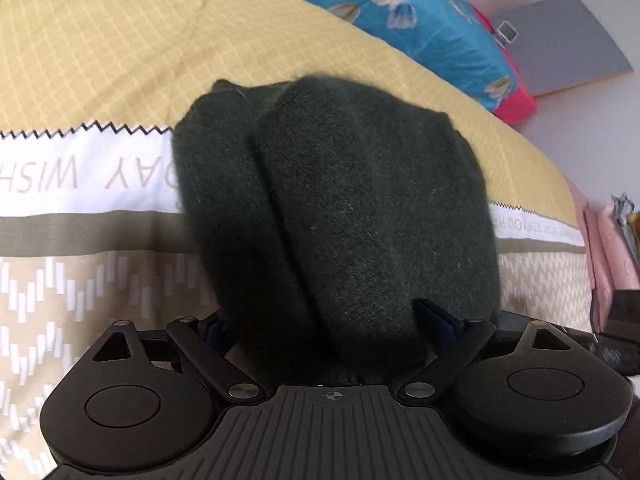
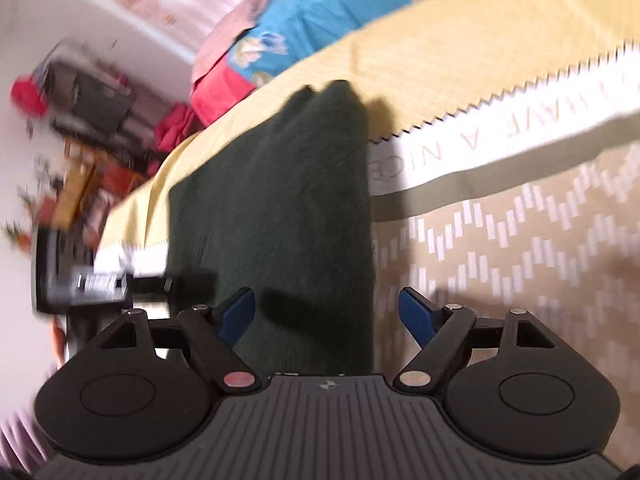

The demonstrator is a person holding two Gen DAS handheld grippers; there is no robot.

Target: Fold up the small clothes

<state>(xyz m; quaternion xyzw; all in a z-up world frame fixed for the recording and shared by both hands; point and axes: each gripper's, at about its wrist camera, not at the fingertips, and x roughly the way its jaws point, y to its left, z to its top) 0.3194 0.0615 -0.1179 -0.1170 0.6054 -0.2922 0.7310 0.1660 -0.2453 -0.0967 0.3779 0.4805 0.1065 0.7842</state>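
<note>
One dark green knitted garment (image 1: 340, 216) fills the middle of the left wrist view, bunched in thick folds and rising from the jaws of the left gripper (image 1: 332, 320). The cloth runs down between the blue pads (image 1: 434, 314), which are mostly buried in it, so this gripper looks clenched on the garment's near end, though the contact itself is hidden.

In the right wrist view the same garment (image 2: 280, 208) lies as a long strip from the lower centre of the frame toward the upper centre, its long axis running away from the camera. The right gripper (image 2: 326, 316) stands released, with nothing pressed between its blue pads (image 2: 414, 314); the strip's right edge runs up between them, while most of the cloth sits left of centre.

The left hand is therefore the nearer, already on the cloth. Beneath everything lies the yellow and beige bedspread (image 1: 100, 60), with a blue floral pillow (image 1: 420, 12) at the upper right of the left view.
</note>
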